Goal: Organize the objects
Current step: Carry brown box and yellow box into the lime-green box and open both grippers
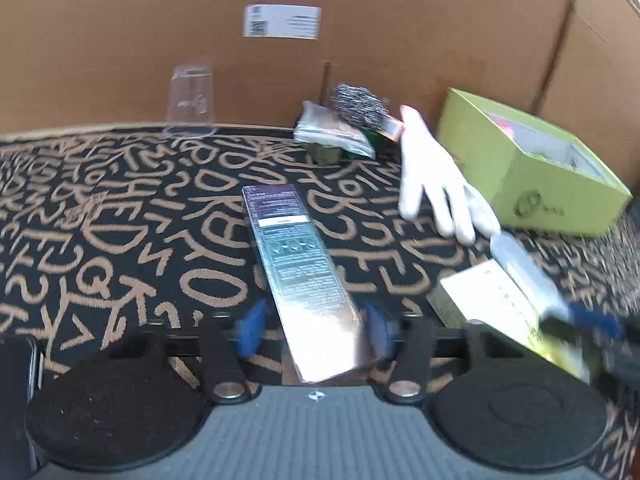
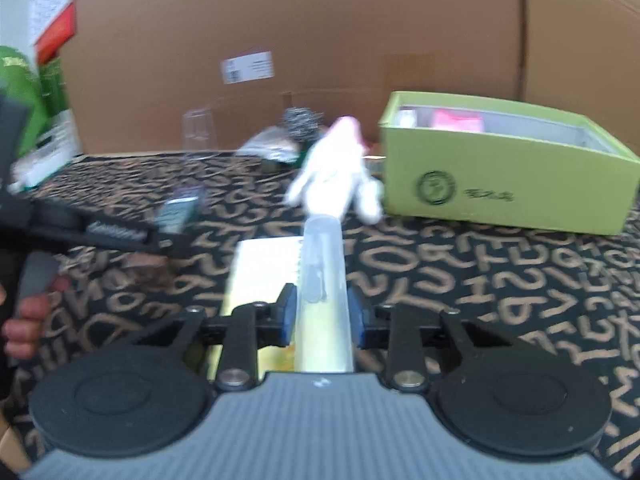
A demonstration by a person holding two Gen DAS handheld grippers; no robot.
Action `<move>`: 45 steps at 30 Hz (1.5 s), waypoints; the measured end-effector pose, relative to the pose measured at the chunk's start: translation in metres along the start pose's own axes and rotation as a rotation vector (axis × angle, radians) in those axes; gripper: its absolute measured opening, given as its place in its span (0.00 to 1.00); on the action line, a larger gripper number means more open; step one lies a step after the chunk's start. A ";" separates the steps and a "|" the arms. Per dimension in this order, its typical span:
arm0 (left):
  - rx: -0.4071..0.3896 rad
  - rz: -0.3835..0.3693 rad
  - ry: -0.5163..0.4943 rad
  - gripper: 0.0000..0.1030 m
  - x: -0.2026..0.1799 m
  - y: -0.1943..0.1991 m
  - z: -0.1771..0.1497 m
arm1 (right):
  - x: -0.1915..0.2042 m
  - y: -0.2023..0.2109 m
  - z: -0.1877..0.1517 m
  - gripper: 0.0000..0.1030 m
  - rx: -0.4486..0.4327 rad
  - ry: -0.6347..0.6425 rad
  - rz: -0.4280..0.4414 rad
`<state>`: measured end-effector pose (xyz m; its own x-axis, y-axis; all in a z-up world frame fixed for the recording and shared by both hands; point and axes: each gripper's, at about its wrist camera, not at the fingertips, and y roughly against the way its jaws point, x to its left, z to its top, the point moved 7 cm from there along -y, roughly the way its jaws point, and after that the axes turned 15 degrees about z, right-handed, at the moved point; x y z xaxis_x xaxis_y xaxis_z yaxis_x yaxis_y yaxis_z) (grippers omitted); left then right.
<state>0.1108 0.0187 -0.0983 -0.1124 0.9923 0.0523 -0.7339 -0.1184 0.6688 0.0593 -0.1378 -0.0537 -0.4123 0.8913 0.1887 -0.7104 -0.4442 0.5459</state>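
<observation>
My left gripper [image 1: 316,330] is shut on a long silver foil-printed box [image 1: 296,264] that points away over the patterned cloth. My right gripper [image 2: 322,314] is shut on a translucent plastic tube [image 2: 322,272], held above a pale yellow box [image 2: 260,268]. The tube [image 1: 520,260] and yellow box [image 1: 492,304] also show in the left wrist view. A white glove [image 1: 432,184] lies beside an open green box [image 1: 560,188]; they also show in the right wrist view, glove [image 2: 336,168] and green box [image 2: 508,184].
A clear plastic cup [image 1: 190,100] stands upside down at the back left. A steel scourer [image 1: 358,104] and a foil packet [image 1: 332,132] lie by the cardboard wall [image 1: 120,40]. The left gripper's body [image 2: 100,228] crosses the right view.
</observation>
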 end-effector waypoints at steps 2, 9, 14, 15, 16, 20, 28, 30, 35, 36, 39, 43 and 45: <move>0.009 -0.040 -0.027 0.47 -0.002 0.008 -0.006 | -0.015 -0.003 0.004 0.26 -0.001 -0.019 -0.042; 0.023 -0.043 -0.064 0.57 -0.008 0.023 -0.020 | -0.005 0.011 0.010 0.62 -0.058 -0.002 -0.020; 0.031 -0.019 -0.057 0.59 -0.023 0.008 -0.007 | 0.025 -0.002 0.004 0.63 0.010 0.026 0.083; 0.033 -0.011 -0.052 0.59 -0.023 0.005 -0.005 | 0.027 -0.007 0.002 0.63 0.023 0.031 0.068; 0.029 -0.010 -0.049 0.59 -0.023 0.004 -0.004 | 0.028 -0.011 0.000 0.63 0.033 0.032 0.067; 0.006 0.005 -0.079 0.46 -0.023 0.001 -0.003 | 0.029 -0.019 -0.001 0.63 0.039 0.006 0.105; 0.020 -0.048 -0.094 0.52 -0.027 0.008 -0.009 | 0.033 -0.024 -0.011 0.64 0.084 0.035 0.110; 0.014 -0.045 -0.111 0.62 -0.034 0.004 -0.006 | 0.032 -0.030 -0.014 0.65 0.086 0.035 0.108; -0.035 -0.018 -0.178 0.64 -0.045 0.001 -0.008 | 0.028 -0.024 -0.015 0.64 0.060 0.028 0.097; -0.039 -0.024 -0.181 0.56 -0.046 0.003 -0.010 | 0.027 -0.022 -0.016 0.64 0.057 0.027 0.099; -0.028 -0.032 -0.165 0.40 -0.040 0.009 -0.011 | 0.025 -0.014 -0.019 0.63 0.045 0.007 0.111; 0.016 -0.077 -0.128 0.39 -0.040 0.020 -0.013 | 0.020 0.002 -0.019 0.63 0.019 -0.035 0.143; 0.031 -0.134 -0.111 0.39 -0.044 0.027 -0.011 | 0.015 0.014 -0.015 0.63 -0.009 -0.049 0.149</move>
<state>0.0886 -0.0290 -0.0908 0.0607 0.9973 0.0419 -0.7159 0.0143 0.6980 0.0344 -0.1321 -0.0558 -0.4855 0.8186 0.3069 -0.6482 -0.5727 0.5018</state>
